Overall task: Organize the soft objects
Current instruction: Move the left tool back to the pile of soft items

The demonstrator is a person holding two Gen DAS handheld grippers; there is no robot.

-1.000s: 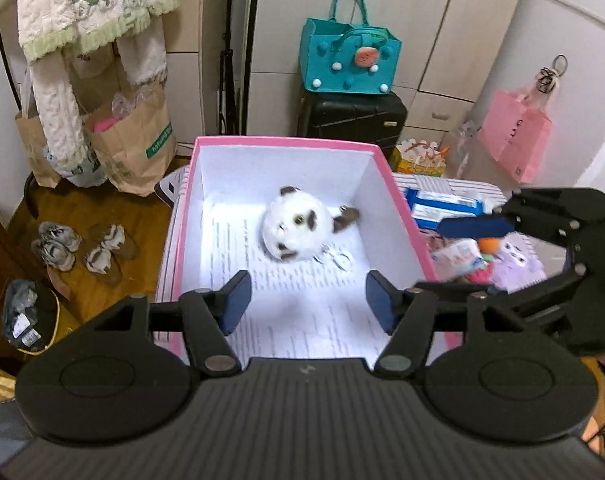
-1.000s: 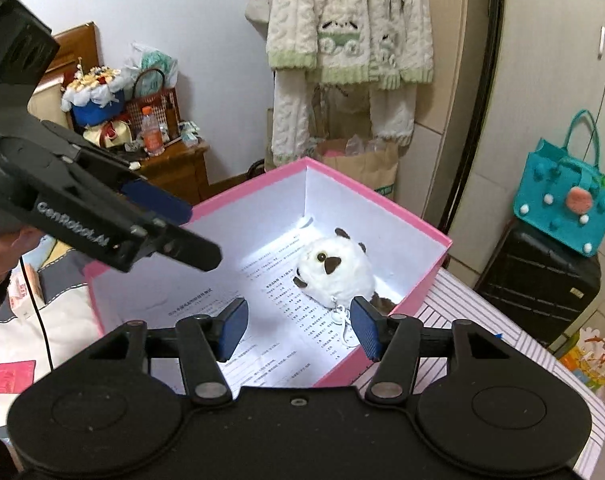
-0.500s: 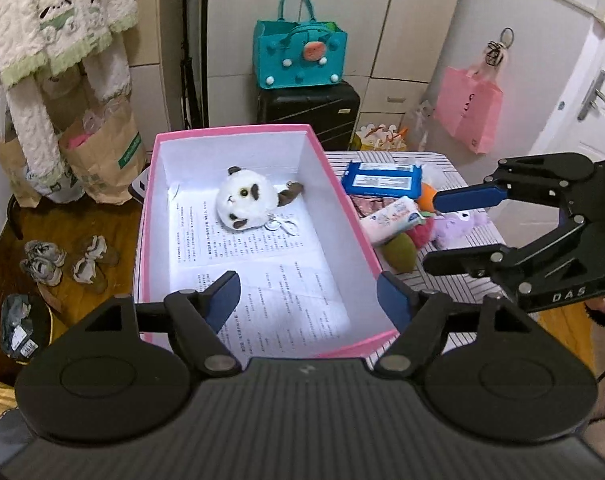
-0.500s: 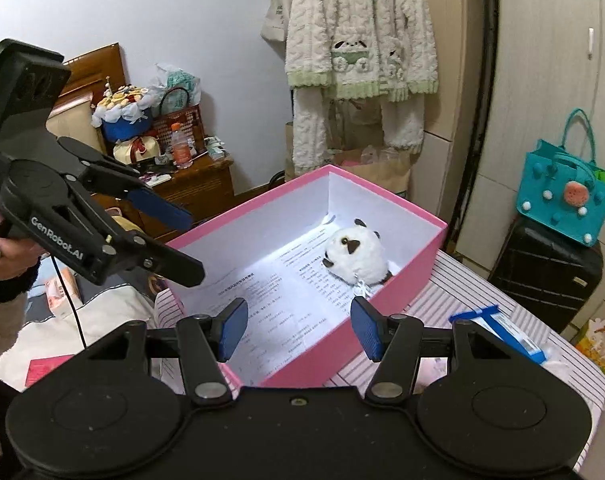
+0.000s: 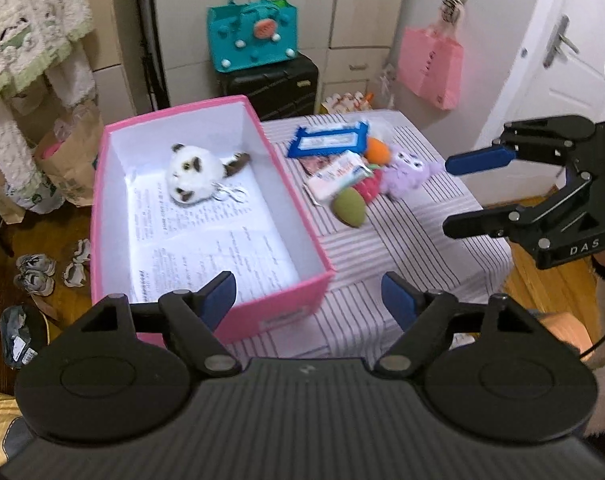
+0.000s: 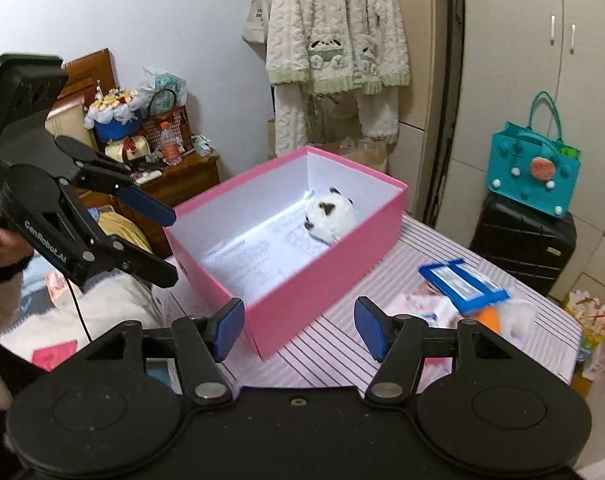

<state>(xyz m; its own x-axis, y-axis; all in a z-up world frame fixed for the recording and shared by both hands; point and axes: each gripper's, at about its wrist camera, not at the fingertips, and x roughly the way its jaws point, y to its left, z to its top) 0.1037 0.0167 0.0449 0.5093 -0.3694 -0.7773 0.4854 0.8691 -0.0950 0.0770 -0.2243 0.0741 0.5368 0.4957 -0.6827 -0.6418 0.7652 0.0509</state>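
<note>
A pink box (image 5: 298, 216) (image 6: 302, 300) stands on the striped table. A white panda plush (image 5: 192, 174) (image 6: 330, 216) lies at its far end on printed paper. Right of the box lie a purple plush (image 5: 408, 170), an orange plush (image 5: 378, 150) (image 6: 488, 318), a green plush (image 5: 348, 208), a red plush (image 5: 370, 188), a tissue pack (image 5: 338, 174) and a blue packet (image 5: 330, 138) (image 6: 462, 286). My left gripper (image 5: 308, 298) is open and empty over the box's near corner. My right gripper (image 6: 298, 326) is open and empty, near the box's front corner.
A black suitcase (image 5: 274, 84) with a teal bag (image 5: 252, 36) stands behind the table. A pink bag (image 5: 430, 66) hangs on the right. Paper bags (image 5: 68, 160) and shoes (image 5: 34, 272) are on the floor at left. A wooden cabinet (image 6: 174, 184) stands left of the box.
Both grippers have pulled back and away from the box, still open. The panda plush stays in the box. The toys on the table have come into view.
</note>
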